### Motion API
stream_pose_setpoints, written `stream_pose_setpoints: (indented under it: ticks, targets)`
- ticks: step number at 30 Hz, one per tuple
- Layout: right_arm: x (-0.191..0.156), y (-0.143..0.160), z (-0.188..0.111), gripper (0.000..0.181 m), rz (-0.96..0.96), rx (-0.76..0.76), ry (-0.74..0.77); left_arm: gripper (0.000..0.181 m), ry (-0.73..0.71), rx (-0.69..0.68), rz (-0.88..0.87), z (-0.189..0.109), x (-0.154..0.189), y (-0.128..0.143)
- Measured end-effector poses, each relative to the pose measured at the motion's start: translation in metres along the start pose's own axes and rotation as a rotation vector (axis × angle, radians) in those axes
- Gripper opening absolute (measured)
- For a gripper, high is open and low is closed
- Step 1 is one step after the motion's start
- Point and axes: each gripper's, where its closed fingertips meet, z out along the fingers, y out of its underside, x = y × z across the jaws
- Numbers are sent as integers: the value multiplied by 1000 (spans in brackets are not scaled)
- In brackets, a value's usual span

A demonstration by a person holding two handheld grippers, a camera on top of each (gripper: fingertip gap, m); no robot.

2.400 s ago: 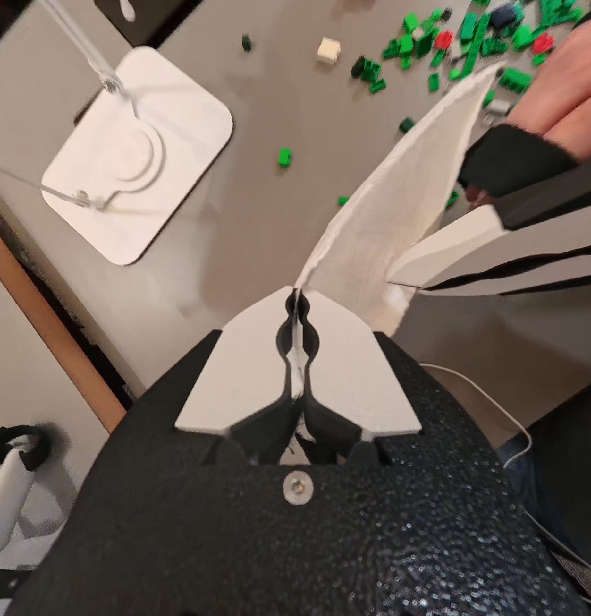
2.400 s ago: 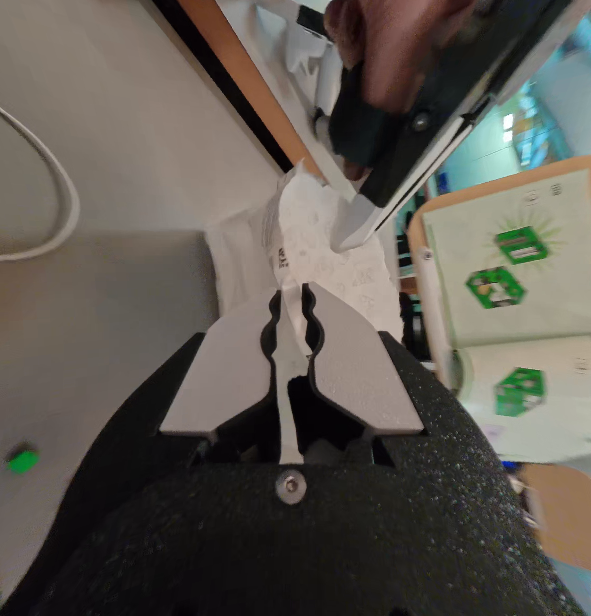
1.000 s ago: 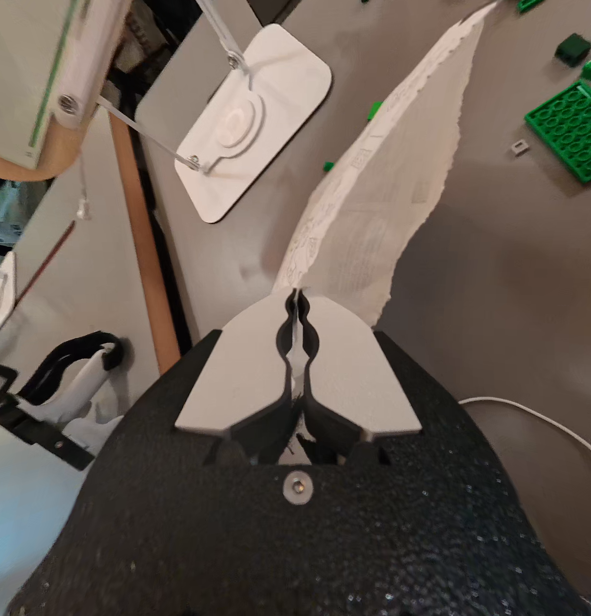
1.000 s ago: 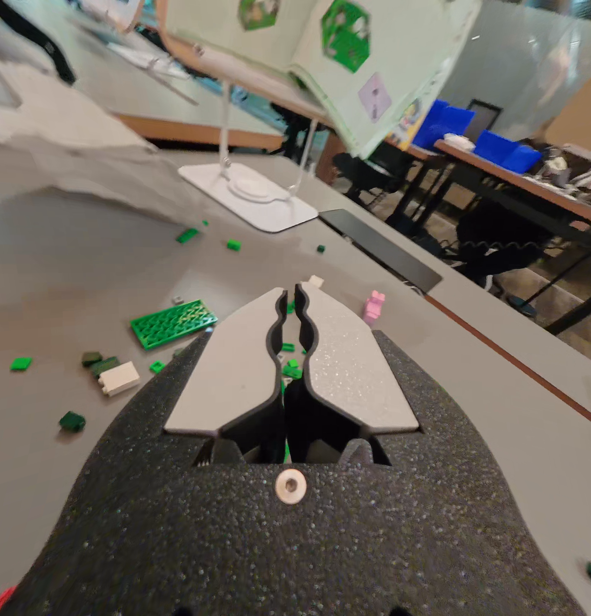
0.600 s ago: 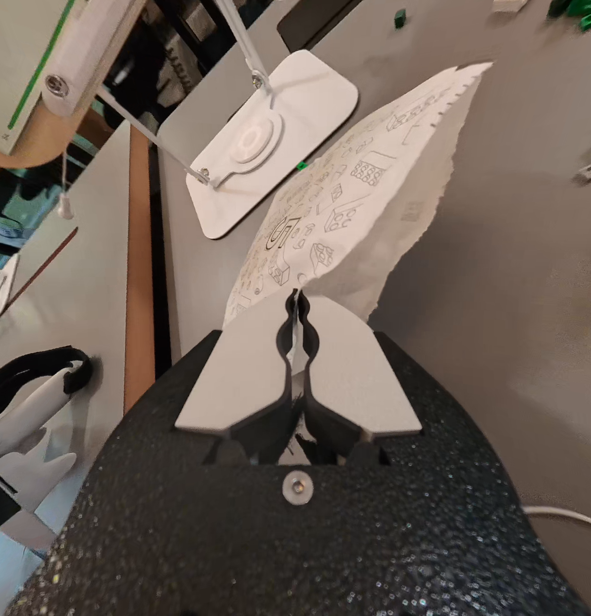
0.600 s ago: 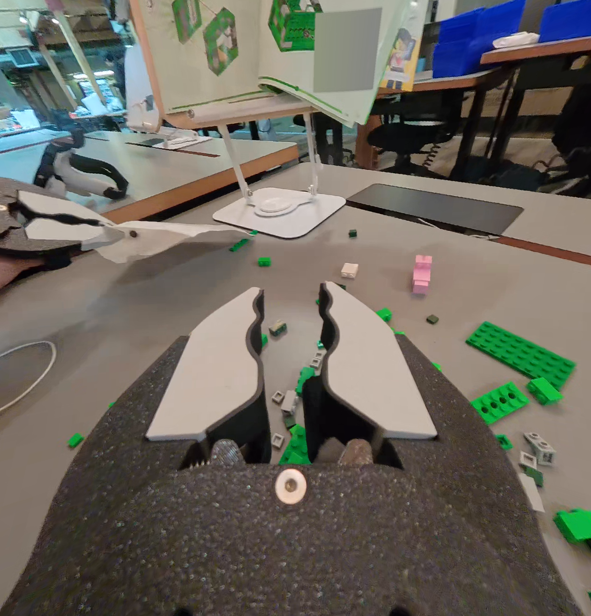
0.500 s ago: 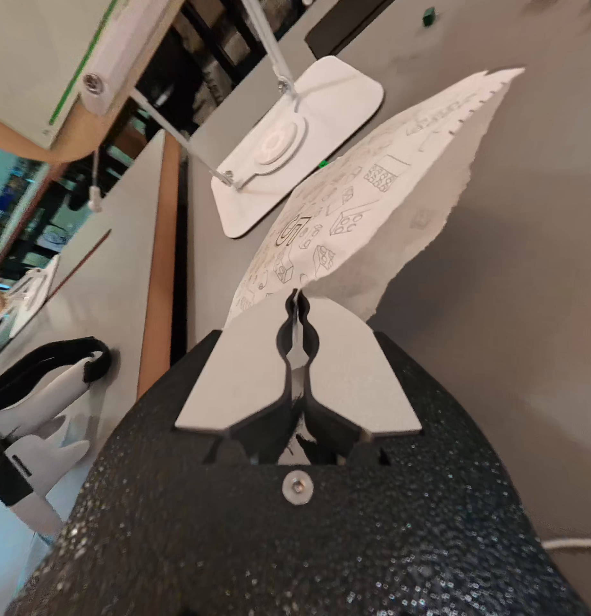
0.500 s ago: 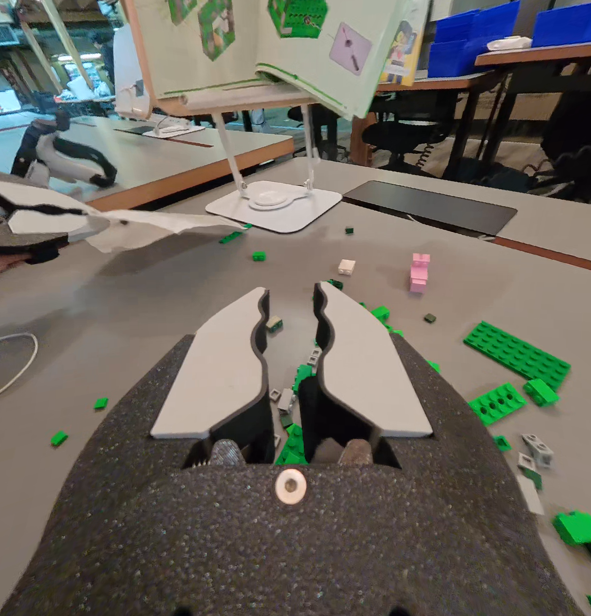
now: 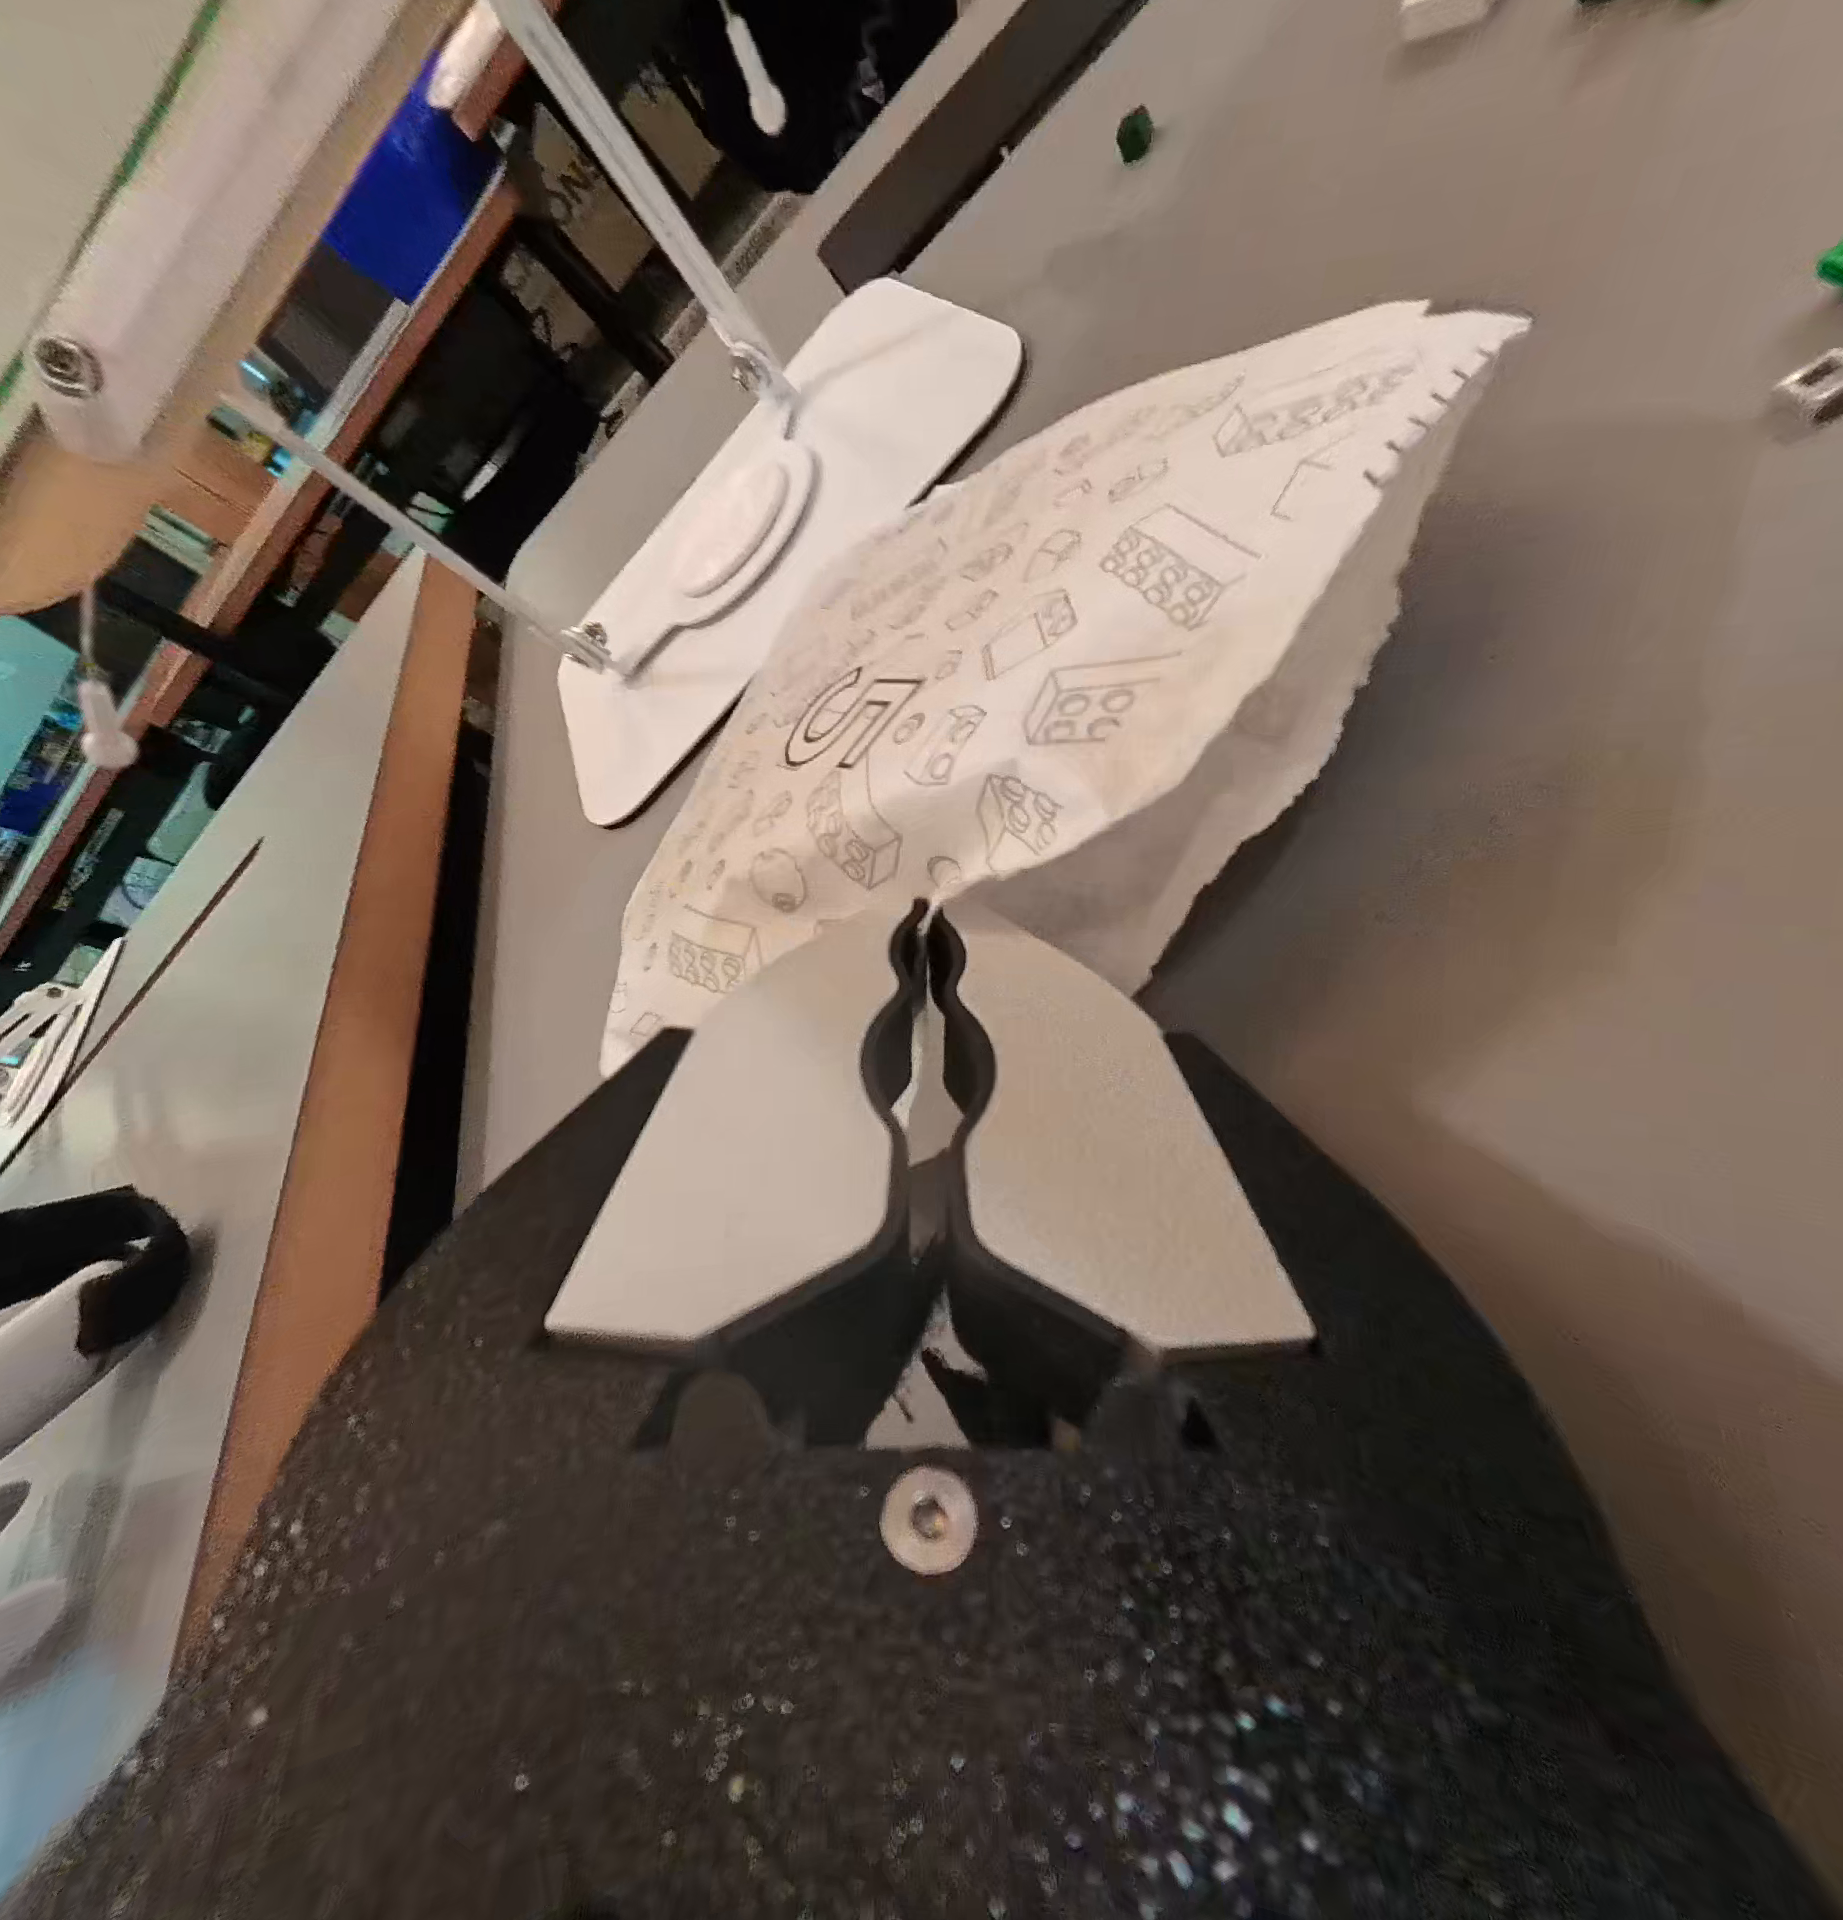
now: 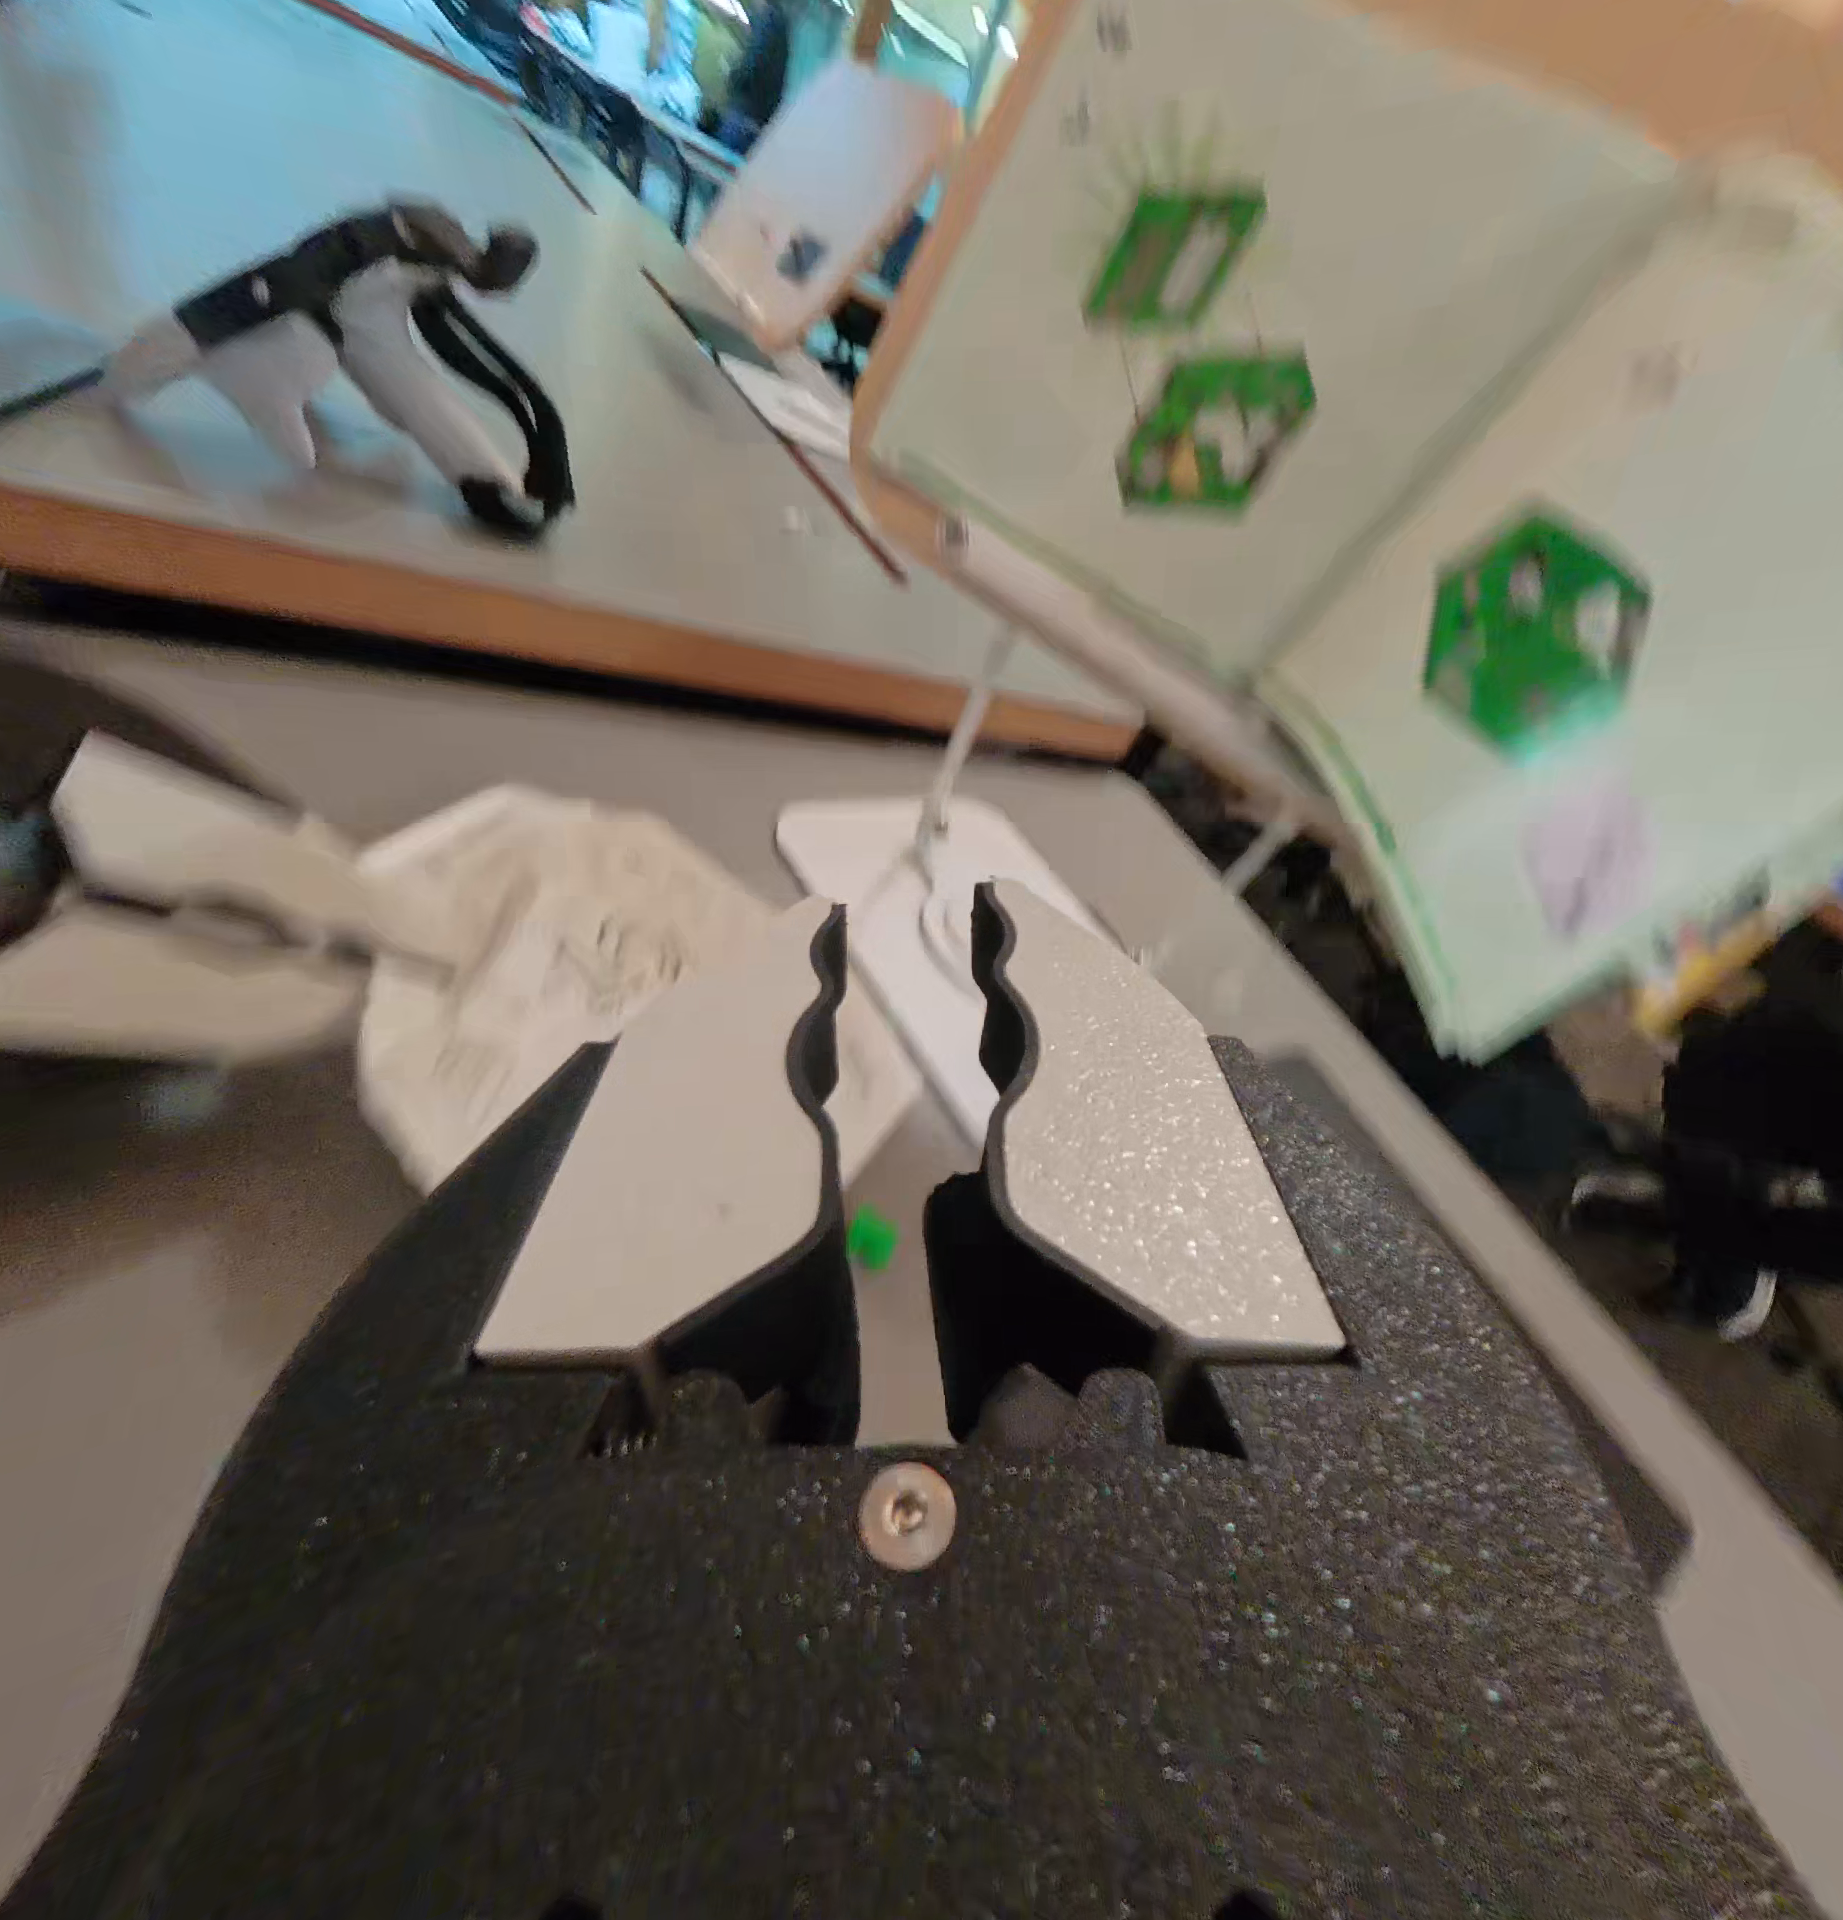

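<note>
Left gripper (image 9: 927, 920) fingers pinched on torn paper bag (image 9: 1052, 665), held above the grey desk (image 9: 1519, 935). Right gripper (image 10: 906, 914) fingers narrowly apart, empty; it let go of the bag 2.4 s ago and has since swung back, bag now left of its fingers, white stand base (image 10: 896, 862) just beyond the tips.

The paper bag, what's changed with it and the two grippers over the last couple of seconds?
The right gripper let go of the torn paper bag, opened, and swung away over the bricks, then back toward the white stand base. The bag went from edge-on to showing its printed face. The left gripper stayed shut on the bag's edge throughout, above the grey table.
</note>
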Motion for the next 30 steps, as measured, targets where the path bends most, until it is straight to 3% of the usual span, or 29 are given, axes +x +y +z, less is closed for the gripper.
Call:
stream_pose_setpoints:
  ticks: [3,5,8,12,20,30]
  targets:
    - [-7,-46,76,23,-108,58,-74,0,17,2,-26,1,0,2]
    - [-13,-60,125,22,-233,53,-75,0,22,11,-41,2,-1,3]
    - [-10,-66,185,24,-406,45,29,0,29,-4,-27,5,2,6]
    - [-7,-64,232,28,-584,29,140,0,45,-14,-17,9,5,7]
    - [-16,-68,258,27,-877,34,210,0,66,-21,-13,11,9,7]
    - [-13,-72,254,25,-856,4,196,1,97,-34,-7,12,14,8]
